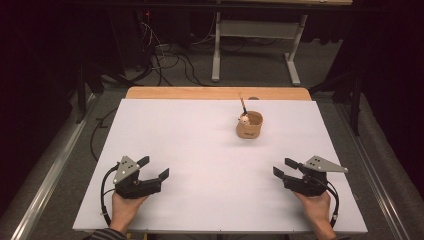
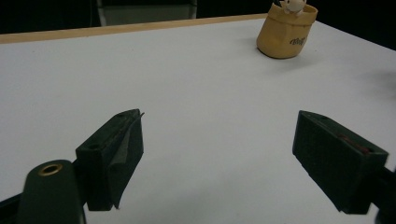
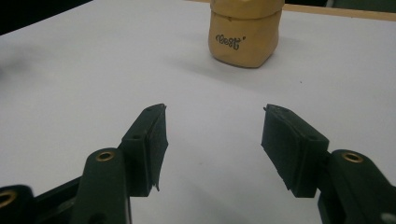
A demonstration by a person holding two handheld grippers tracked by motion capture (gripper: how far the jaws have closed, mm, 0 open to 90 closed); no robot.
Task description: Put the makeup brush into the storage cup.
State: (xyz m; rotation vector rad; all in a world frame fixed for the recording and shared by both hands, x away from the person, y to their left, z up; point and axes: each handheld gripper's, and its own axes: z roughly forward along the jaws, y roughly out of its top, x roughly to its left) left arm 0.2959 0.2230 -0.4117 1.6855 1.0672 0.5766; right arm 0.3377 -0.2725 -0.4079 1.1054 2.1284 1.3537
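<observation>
A tan soft pouch-like cup (image 1: 249, 126) stands upright on the white table top (image 1: 210, 165), right of centre toward the far edge, with a pencil and a small pale figure sticking out of it. It also appears as the tan cup (image 2: 286, 32) far ahead in the left gripper view and the tan cup (image 3: 244, 33) straight ahead in the right gripper view. My left gripper (image 1: 154, 167) rests near the front left, jaws wide apart, nothing between them. My right gripper (image 1: 285, 167) rests near the front right, open and empty, well short of the cup.
A wooden table edge (image 1: 217, 93) shows beyond the white top. Behind it stand a white desk frame (image 1: 255, 45) and loose cables (image 1: 165, 57) on the floor. A metal rail (image 1: 50, 175) runs along the left side.
</observation>
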